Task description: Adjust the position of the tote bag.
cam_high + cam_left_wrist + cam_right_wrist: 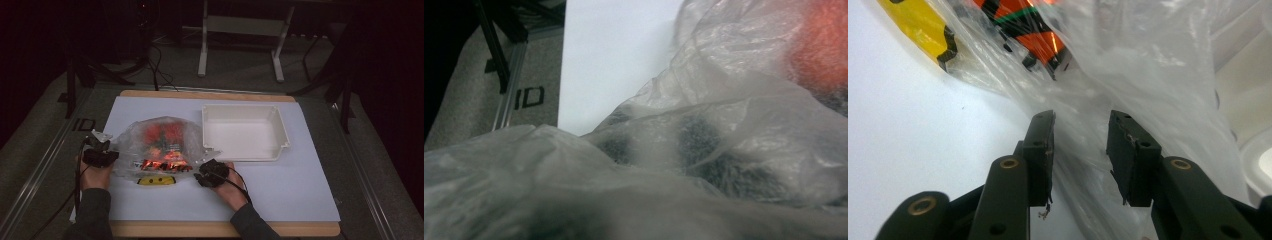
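High view: a crinkly clear plastic bag (155,145) of orange and yellow packets lies on the white table (280,195), beside a white plastic tray (245,132). The right gripper (1080,150) gapes around bag film. The left gripper (100,152) touches the bag; its grip is hidden.

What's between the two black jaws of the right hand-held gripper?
In the right gripper view, a fold of the clear plastic bag lies between the jaws of the right hand-held gripper, which stand apart.
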`<action>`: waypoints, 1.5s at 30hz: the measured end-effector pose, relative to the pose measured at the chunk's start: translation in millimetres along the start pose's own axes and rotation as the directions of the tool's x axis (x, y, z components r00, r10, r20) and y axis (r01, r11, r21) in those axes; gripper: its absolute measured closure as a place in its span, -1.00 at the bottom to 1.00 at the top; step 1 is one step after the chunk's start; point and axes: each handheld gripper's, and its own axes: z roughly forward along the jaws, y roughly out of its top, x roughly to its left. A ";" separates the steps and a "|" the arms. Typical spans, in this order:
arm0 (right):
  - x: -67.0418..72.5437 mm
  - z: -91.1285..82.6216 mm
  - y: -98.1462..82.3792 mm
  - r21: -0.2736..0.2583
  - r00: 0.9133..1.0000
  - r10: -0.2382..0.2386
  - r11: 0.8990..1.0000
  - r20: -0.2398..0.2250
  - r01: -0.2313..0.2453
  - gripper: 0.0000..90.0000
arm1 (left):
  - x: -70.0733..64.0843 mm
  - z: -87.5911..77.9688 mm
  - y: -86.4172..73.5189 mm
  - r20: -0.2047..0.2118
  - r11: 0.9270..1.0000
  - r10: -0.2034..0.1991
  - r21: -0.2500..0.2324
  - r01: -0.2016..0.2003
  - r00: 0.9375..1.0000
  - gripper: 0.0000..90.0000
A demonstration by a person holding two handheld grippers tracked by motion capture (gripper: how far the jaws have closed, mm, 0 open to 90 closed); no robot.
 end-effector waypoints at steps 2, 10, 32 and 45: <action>-0.3 -0.8 -0.6 0.002 1.000 0.004 1.000 -0.004 -0.004 0.46 | 2.9 2.3 -1.2 -0.003 1.000 -0.015 0.005 0.015 1.000 0.49; -2.2 -4.0 -4.1 0.004 0.999 0.020 1.000 -0.025 -0.020 0.42 | -6.3 -5.2 -7.9 0.114 0.999 -0.035 -0.026 0.038 0.993 0.37; 7.1 -30.5 21.8 -0.134 0.999 -0.034 0.990 0.000 0.033 0.44 | -62.5 -62.6 -36.3 0.279 0.975 0.175 -0.182 -0.127 0.944 0.26; 3.8 -20.5 51.1 -0.158 0.999 -0.009 0.987 0.048 0.017 0.18 | -69.0 -57.1 -5.6 0.222 0.963 0.204 -0.219 -0.155 0.954 0.21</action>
